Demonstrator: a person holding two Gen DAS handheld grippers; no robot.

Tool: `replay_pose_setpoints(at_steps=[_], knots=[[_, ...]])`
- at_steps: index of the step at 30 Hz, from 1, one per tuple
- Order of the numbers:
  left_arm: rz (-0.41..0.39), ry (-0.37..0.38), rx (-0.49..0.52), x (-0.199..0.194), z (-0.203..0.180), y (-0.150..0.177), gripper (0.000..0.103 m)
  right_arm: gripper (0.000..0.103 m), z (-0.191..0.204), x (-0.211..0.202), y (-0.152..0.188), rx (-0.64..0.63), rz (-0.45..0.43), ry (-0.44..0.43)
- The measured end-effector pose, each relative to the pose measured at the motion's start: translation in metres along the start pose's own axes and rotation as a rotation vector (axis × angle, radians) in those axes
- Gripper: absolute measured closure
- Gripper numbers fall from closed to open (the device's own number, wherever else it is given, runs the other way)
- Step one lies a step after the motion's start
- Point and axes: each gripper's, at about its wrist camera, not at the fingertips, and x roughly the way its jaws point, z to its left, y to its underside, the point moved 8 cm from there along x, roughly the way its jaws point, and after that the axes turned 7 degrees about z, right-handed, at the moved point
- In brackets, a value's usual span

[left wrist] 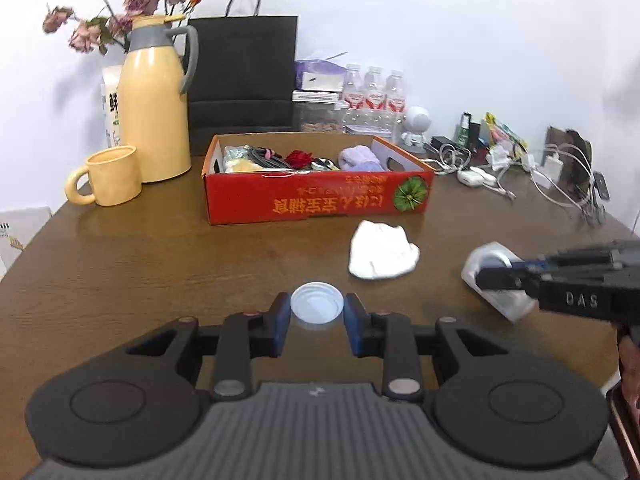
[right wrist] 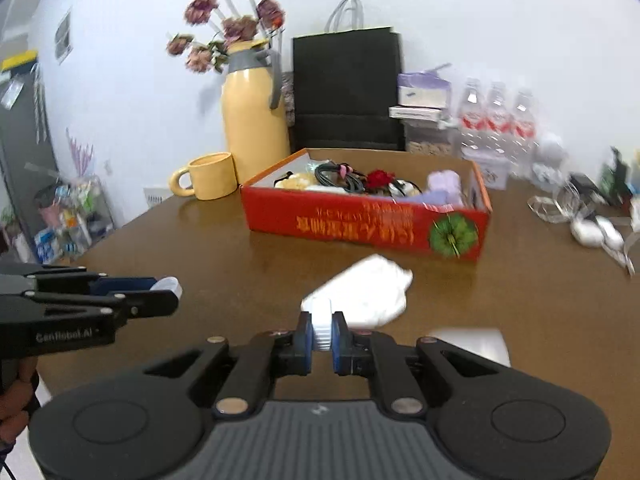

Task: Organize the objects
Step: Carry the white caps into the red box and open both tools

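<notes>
Table (left wrist: 140, 248), brown wood, spreads out under and ahead of both claws. Bag (left wrist: 244, 76), black paper with handles, stands farthest off against the wall, straight ahead of the left claw. Jug (left wrist: 154, 112), yellow with a grey collar and handle, stands ahead and to the left of that claw, dried flowers (left wrist: 120, 4) behind it and a yellow mug (left wrist: 114, 176) just beside its base. Box (left wrist: 320, 196), red cardboard and open on top, lies straight ahead of the left claw, between it and the bag; inside are dark cables, a red item and a lilac cloth. Bottles (left wrist: 374, 88) stand behind the box, and loose white cables (left wrist: 560, 176) lie far off to the right.

Cloth (left wrist: 382, 256), white and crumpled, lies on the table ahead and to the right of the left claw, just in front of the box.

Left claw (left wrist: 317, 312) grasps a white round lid (left wrist: 317, 306) between its blue pads, one pad on each side of the rim.

Right claw (right wrist: 321, 332) is clenched on a ribbed white piece (right wrist: 322, 326). In the left view that claw sits over a clear plastic container (left wrist: 490, 276), well to the right of the left claw; how the piece and container join I cannot tell.
</notes>
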Motion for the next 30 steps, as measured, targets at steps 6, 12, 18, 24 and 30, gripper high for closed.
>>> replay_pose_setpoints(at_steps=[6,12,18,24,30], knots=[[0.012,0.03,0.019,-0.004,-0.023,0.012,0.073,0.094,-0.013,-0.019,0.045,0.088,0.024,0.073],[0.012,0.062,0.02,0.011,-0.037,0.003,0.073,0.094,-0.024,-0.035,0.031,0.077,-0.046,0.085],[-0.027,0.119,0.09,0.04,-0.04,-0.054,0.073,0.094,-0.058,-0.024,-0.021,0.077,-0.102,0.083],[-0.011,0.247,0.168,0.12,-0.071,-0.15,0.073,0.094,-0.109,0.031,-0.125,0.088,-0.097,0.05],[0.135,0.291,0.086,0.222,-0.089,-0.197,0.073,0.094,-0.149,0.119,-0.199,0.045,0.021,0.106]])
